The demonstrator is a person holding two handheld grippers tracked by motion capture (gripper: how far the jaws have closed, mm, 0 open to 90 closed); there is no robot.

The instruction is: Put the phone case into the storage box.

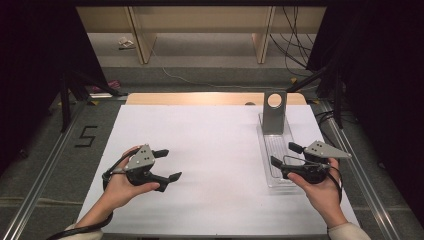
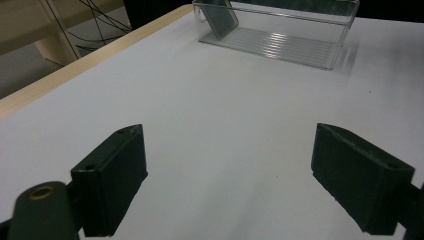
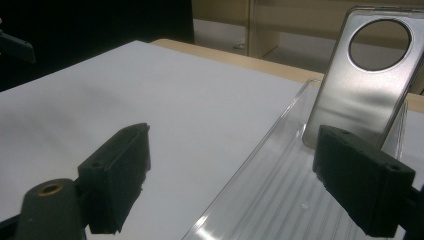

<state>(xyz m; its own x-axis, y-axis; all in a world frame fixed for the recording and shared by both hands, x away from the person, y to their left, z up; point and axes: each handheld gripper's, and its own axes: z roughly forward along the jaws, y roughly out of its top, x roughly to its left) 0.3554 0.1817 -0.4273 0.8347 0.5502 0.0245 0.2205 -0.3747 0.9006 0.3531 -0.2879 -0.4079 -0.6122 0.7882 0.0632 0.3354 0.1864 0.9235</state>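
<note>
A clear plastic tray (image 1: 278,150) lies on the right side of the white table top (image 1: 210,150). A grey metal plate with a round hole (image 1: 274,113) leans upright at the tray's far end. My right gripper (image 1: 282,154) hovers over the tray's near end, open, with nothing between its jaws. In the right gripper view the plate (image 3: 360,85) stands ahead of the right gripper (image 3: 240,177), above the ribbed tray floor (image 3: 270,195). My left gripper (image 1: 171,164) is open over bare table at the left. The left gripper (image 2: 235,175) faces the tray (image 2: 280,42) and plate (image 2: 220,17) from afar.
A wooden strip (image 1: 215,98) borders the table's far edge. Beyond it are shelf legs (image 1: 142,45) and loose cables (image 1: 292,45) on the floor. Dark stands (image 1: 65,100) flank both sides. A "5" mark (image 1: 86,136) is on the floor at the left.
</note>
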